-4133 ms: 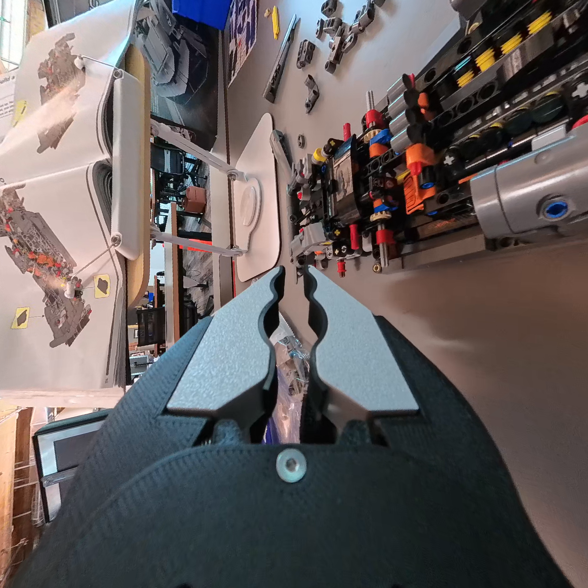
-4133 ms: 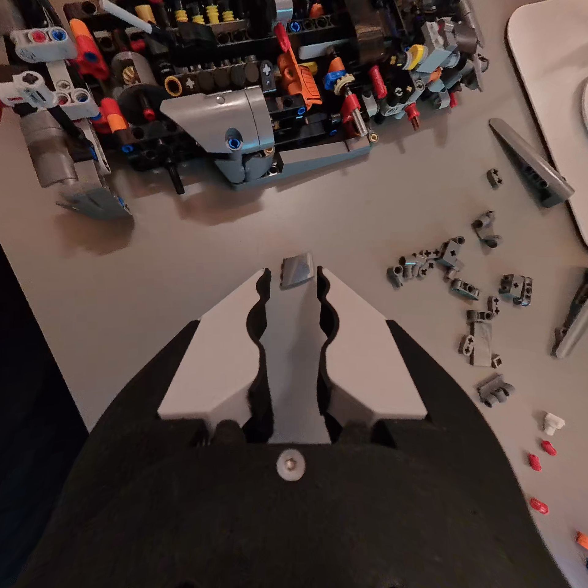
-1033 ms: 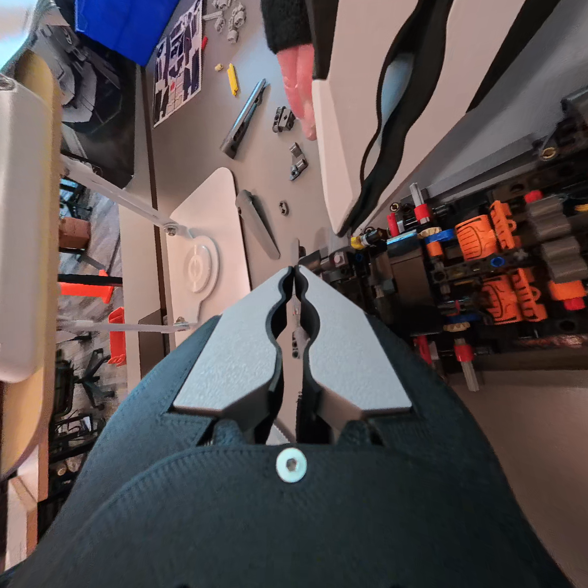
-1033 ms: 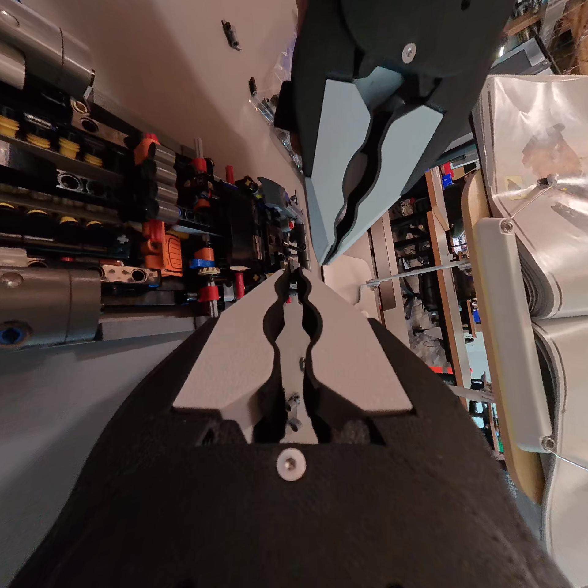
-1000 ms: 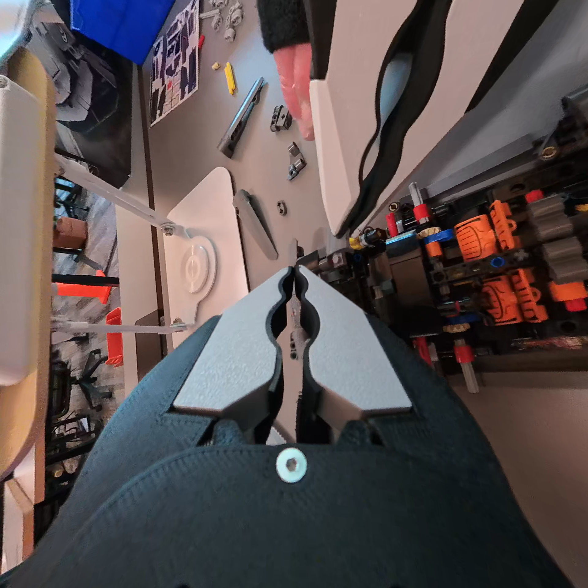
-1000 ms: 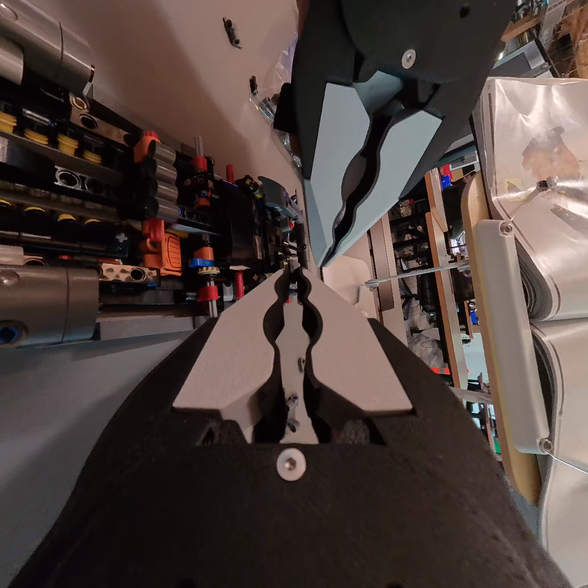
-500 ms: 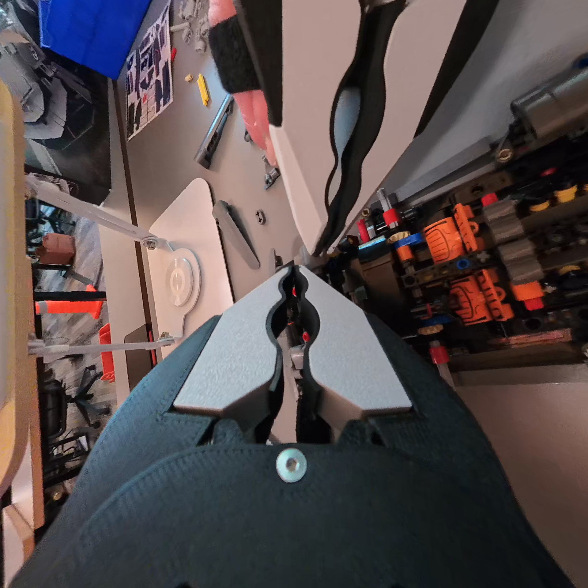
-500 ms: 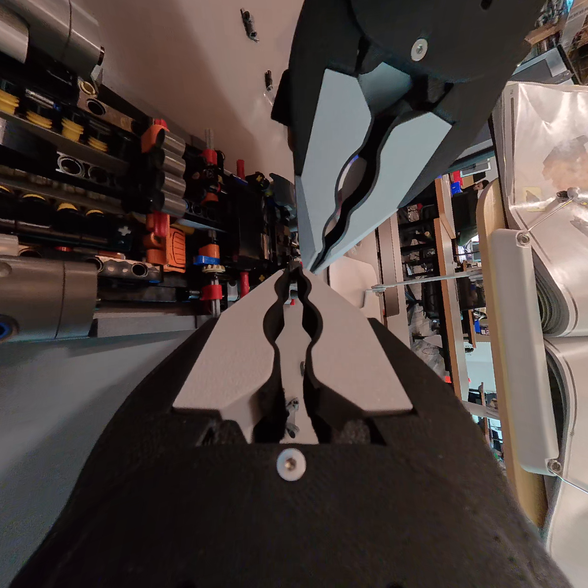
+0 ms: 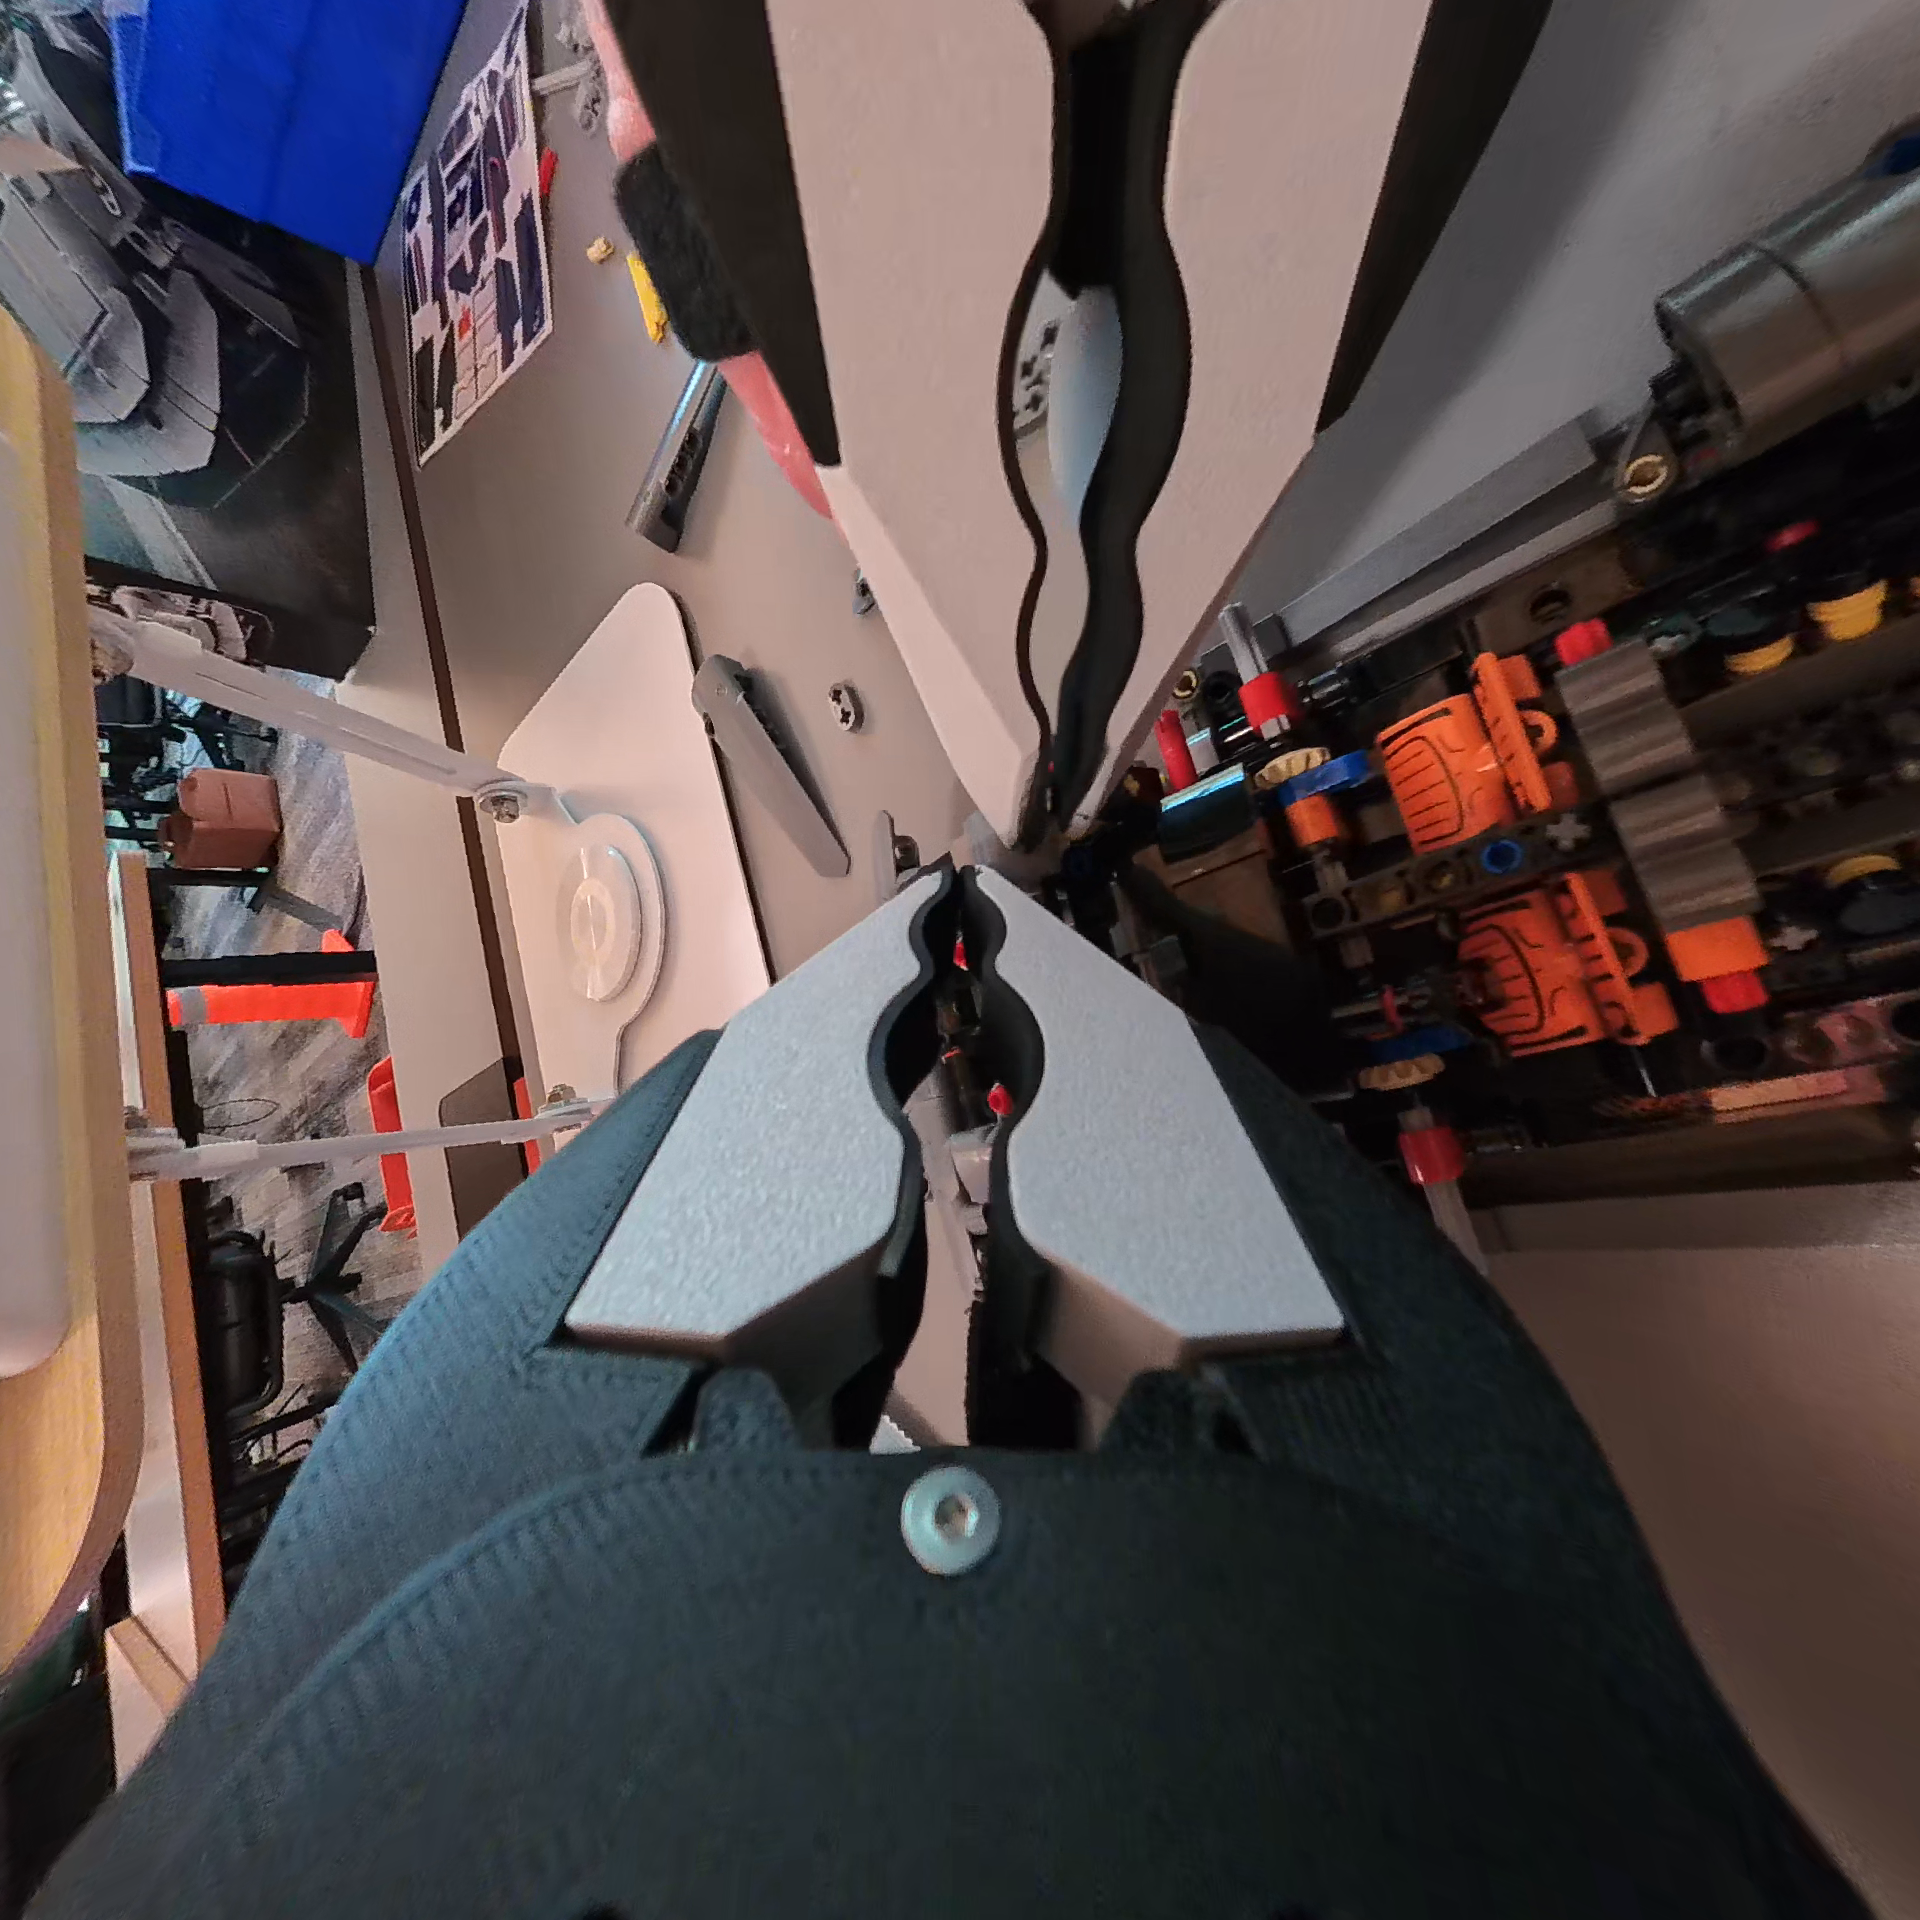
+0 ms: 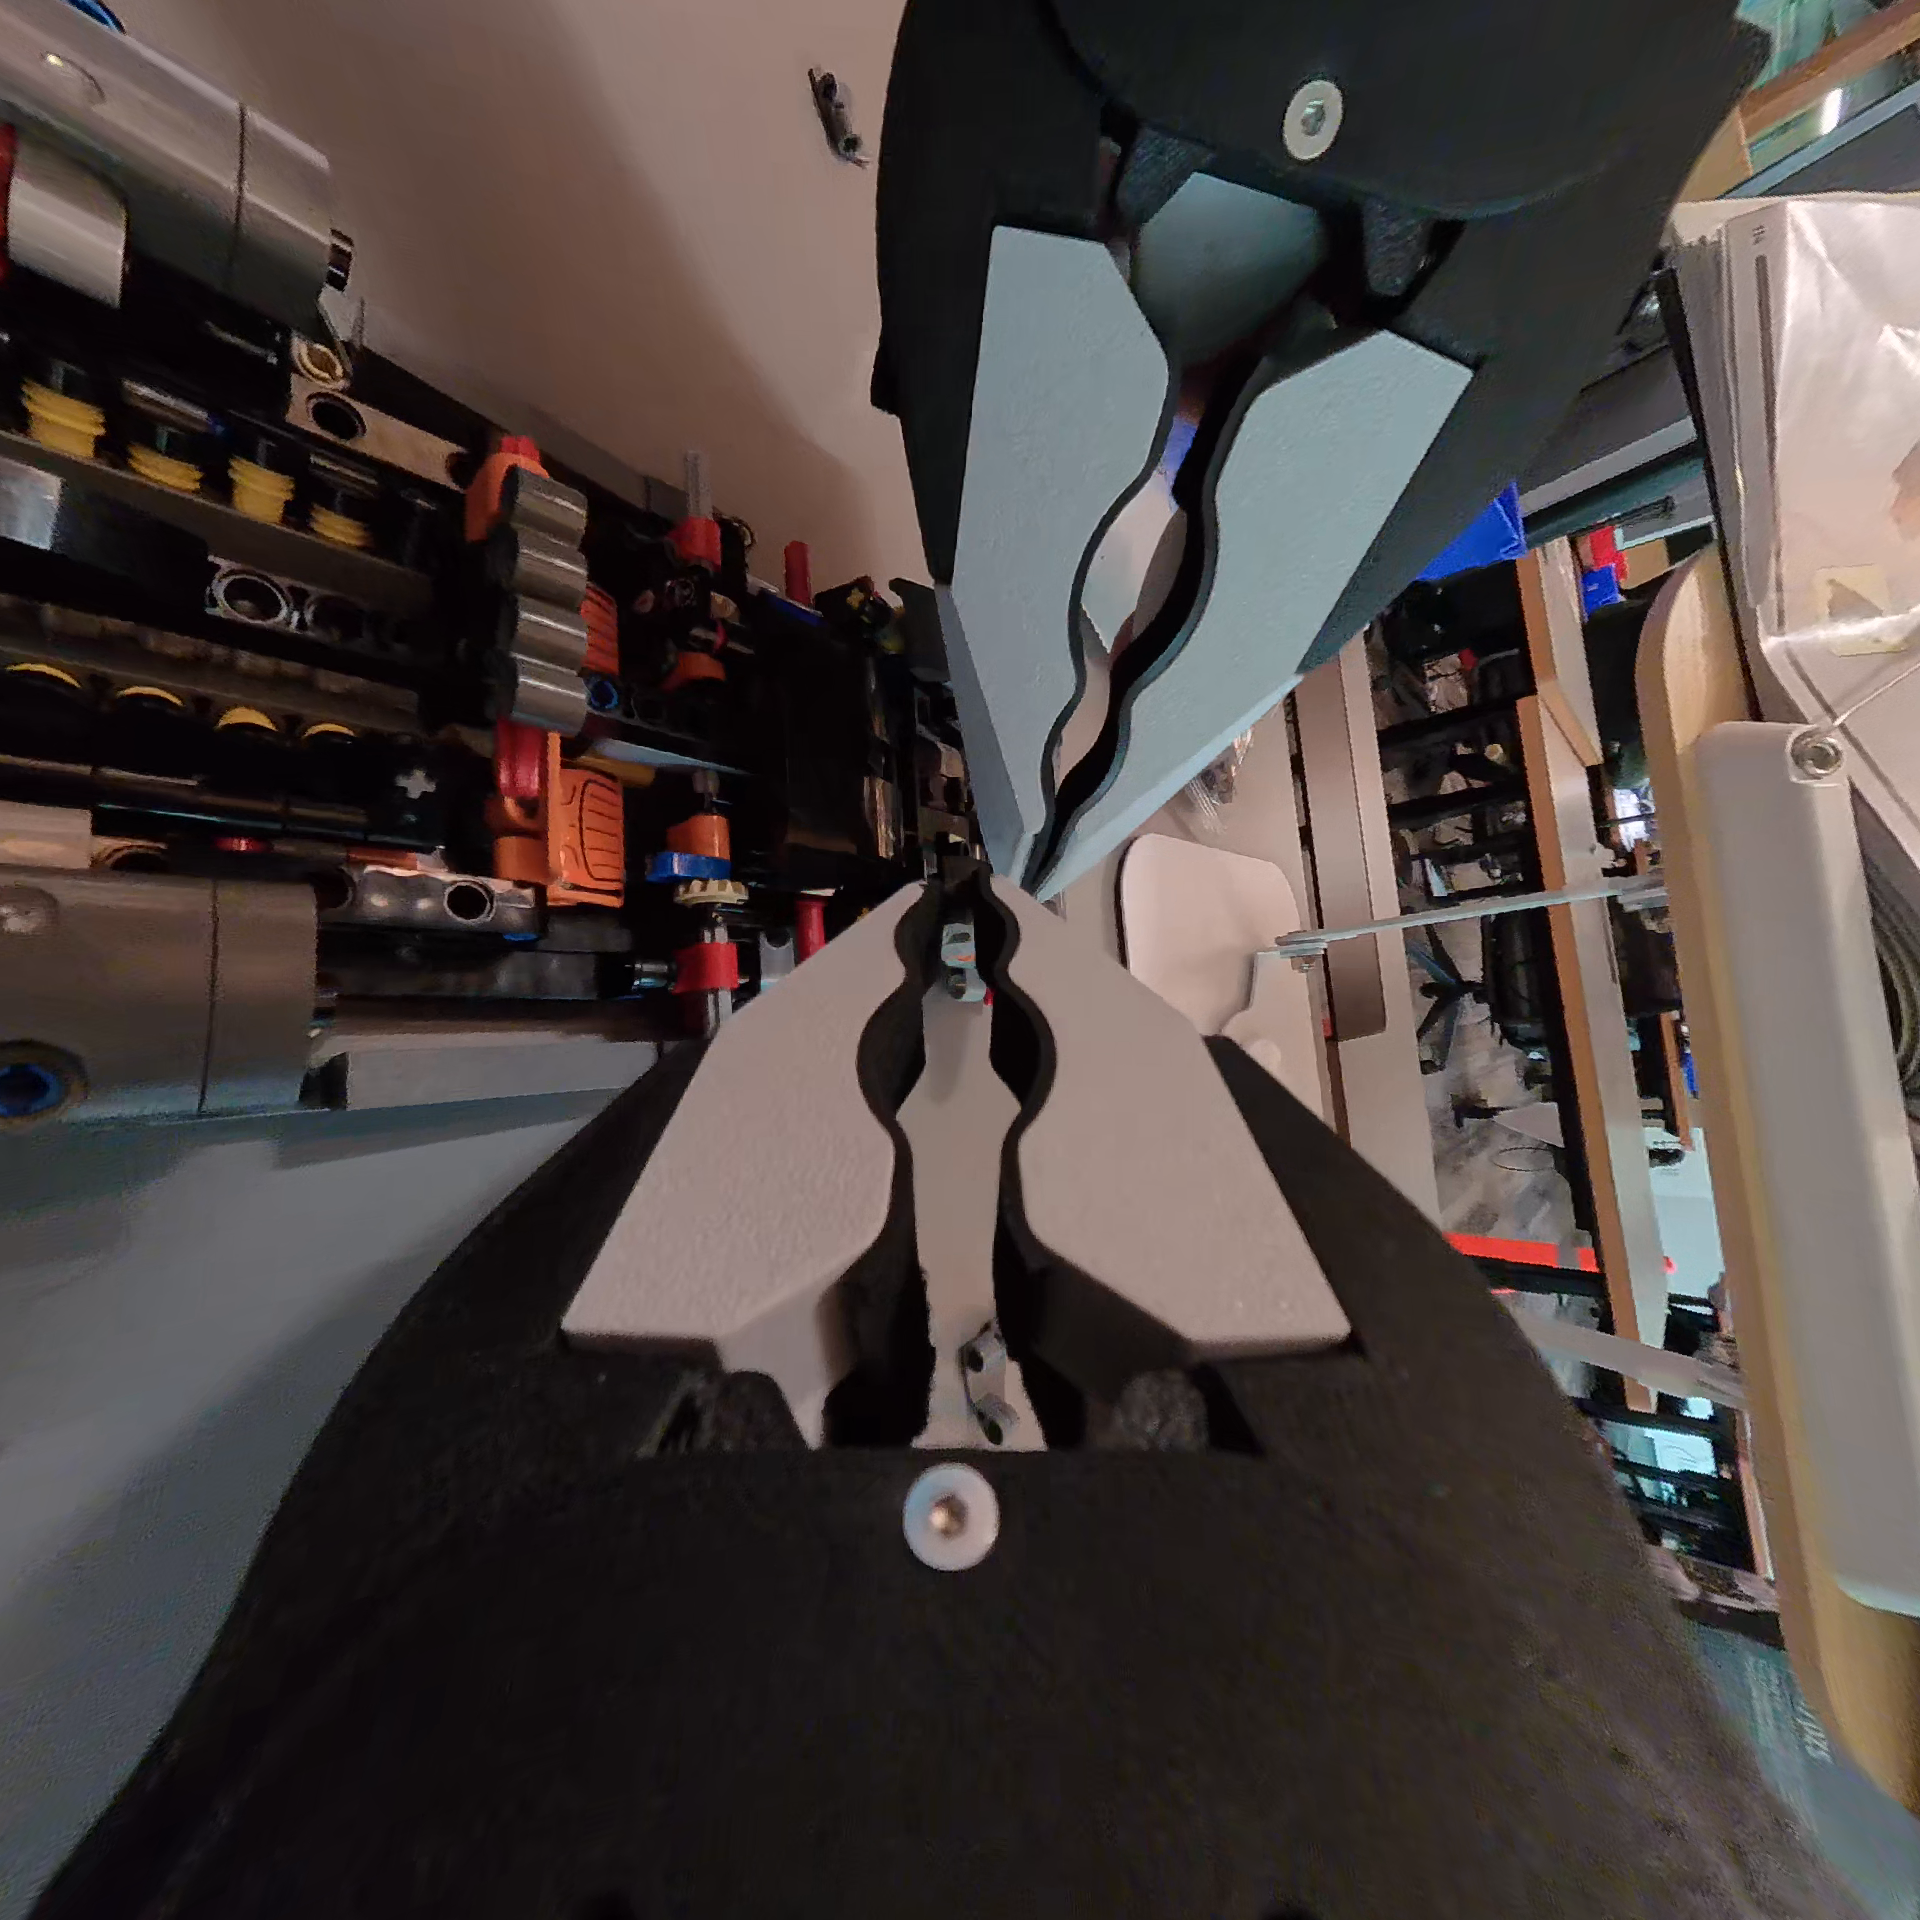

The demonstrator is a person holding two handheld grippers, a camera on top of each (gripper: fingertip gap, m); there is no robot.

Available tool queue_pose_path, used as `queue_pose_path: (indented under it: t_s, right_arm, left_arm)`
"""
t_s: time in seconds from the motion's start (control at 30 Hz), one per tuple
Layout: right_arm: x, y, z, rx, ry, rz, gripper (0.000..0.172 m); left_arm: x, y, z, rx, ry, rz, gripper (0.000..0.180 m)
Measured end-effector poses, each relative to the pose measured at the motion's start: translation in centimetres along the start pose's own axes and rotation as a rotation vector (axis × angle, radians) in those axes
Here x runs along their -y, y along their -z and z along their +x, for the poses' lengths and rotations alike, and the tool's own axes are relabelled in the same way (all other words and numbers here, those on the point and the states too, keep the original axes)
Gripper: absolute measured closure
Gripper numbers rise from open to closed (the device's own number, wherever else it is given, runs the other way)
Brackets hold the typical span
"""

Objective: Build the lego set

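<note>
I see left hand-held gripper (image 9: 961, 873) together | right hand-held gripper (image 10: 961, 883) together, contents unclear | tips almost meeting beside brick model (image 9: 1507, 831) on bench (image 9: 1662, 1403)

Right gripper (image 10: 961, 888): fingertips closed, thin dark piece at tips. Left gripper (image 10: 1029, 883) at 1 o'clock, tips almost touching. Brick model (image 10: 416, 727) at 10 o'clock.

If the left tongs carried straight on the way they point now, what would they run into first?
Most likely the tips of the right tongs, which come in from above and nearly meet the closed left tongs tip to tip. Just beside them is the end of the brick-built model; depth is unclear, so either could come first.
</note>
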State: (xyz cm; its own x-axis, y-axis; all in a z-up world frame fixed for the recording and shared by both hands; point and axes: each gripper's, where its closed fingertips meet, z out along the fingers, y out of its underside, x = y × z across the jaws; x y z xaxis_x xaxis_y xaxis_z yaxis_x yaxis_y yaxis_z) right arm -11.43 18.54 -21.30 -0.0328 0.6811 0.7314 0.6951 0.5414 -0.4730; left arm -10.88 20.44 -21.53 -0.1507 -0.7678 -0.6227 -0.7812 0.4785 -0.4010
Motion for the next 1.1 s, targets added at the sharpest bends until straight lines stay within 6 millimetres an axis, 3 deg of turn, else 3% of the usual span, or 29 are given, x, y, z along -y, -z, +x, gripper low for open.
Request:
queue_pose_path:
  t_s: [0.53, 0.9, 1.1]
  right_arm:
    - [0.3, 0.1, 0.1, 0.106, -0.276, 0.093, 0.169]
    - [0.4, 1.2, 0.8, 0.161, -0.392, 0.178, 0.17]
    - [-1.1, 0.5, 1.7, 0.151, -0.402, 0.143, 0.172]
  left_arm:
    - [-0.1, 0.0, 0.0, 0.006, -0.024, -0.017, 0.18]
    - [-0.1, -0.2, -0.1, 0.019, -0.049, -0.038, 0.18]
    - [-0.2, -0.2, -0.2, 0.022, -0.056, -0.044, 0.18]
